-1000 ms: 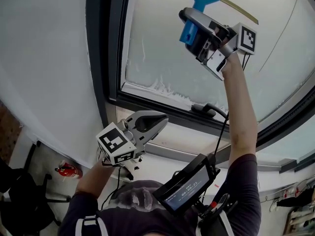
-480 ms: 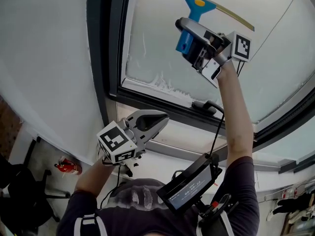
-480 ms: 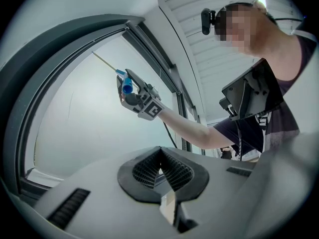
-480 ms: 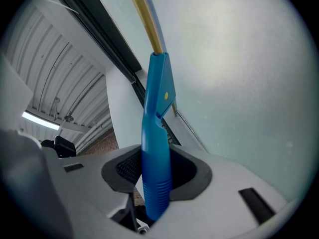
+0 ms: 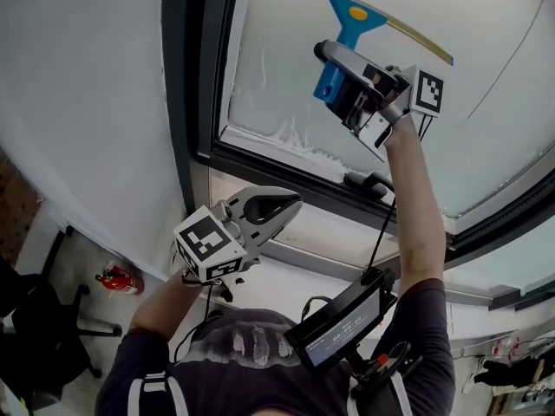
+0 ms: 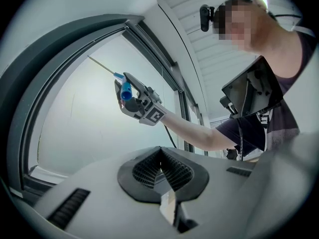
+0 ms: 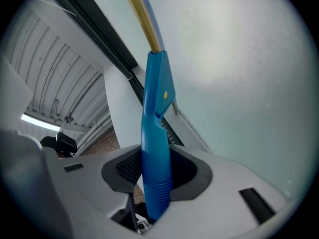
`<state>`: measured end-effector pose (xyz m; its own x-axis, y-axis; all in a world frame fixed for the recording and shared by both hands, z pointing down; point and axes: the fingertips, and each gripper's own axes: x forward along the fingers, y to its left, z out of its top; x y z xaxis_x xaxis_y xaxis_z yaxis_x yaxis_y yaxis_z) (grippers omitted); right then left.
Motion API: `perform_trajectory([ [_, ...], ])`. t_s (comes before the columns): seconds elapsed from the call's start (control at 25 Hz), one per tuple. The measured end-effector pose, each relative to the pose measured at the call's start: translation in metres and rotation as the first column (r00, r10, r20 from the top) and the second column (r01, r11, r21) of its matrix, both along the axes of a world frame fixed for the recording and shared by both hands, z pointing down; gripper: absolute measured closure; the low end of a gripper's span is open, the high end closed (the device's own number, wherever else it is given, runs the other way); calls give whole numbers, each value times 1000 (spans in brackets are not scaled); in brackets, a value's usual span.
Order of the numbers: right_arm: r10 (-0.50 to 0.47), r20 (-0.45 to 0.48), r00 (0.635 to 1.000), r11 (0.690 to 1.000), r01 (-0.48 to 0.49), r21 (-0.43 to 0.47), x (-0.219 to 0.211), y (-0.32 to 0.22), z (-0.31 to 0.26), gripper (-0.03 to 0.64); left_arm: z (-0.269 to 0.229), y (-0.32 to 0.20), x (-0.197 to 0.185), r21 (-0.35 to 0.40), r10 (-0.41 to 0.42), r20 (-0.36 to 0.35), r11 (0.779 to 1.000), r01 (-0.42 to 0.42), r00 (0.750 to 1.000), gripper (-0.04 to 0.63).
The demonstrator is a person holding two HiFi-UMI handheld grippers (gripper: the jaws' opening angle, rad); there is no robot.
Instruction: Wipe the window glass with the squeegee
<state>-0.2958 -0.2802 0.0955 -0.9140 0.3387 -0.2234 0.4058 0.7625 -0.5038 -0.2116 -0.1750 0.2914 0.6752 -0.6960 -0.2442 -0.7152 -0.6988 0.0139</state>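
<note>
The squeegee (image 5: 351,17) has a blue handle (image 7: 154,148) and a long brass-coloured blade (image 5: 395,26) pressed on the window glass (image 5: 286,68). My right gripper (image 5: 340,69) is raised against the pane and shut on that handle; in the left gripper view the right gripper (image 6: 130,94) shows with the blade running up-left. White foam (image 5: 295,137) clings along the bottom edge of the glass. My left gripper (image 5: 282,211) hangs low below the sill, shut with nothing between its jaws; in its own view the left gripper (image 6: 160,169) shows closed pads.
A dark window frame (image 5: 186,85) borders the glass on the left and below. A window handle (image 5: 364,180) sits on the lower frame. A white wall (image 5: 78,102) lies left. A tablet (image 5: 342,323) hangs at the person's chest; a chair (image 5: 43,328) and a red object (image 5: 113,278) stand on the floor.
The squeegee and right gripper have slid down the glass, and the blade now shows in full. The left gripper has stayed about where it was.
</note>
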Motion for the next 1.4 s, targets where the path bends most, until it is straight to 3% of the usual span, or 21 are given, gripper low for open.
perform_trajectory([
  [0.64,-35,-41,999,999,33,-43,3,3,65,488,31,-3,8,-49,0,-8,999,-1,1000,588],
  [1.4,-48,-70,996,991,39,-124,3,8,135,486,56,2,-8,-117,-35,-45,993,30,998,588],
])
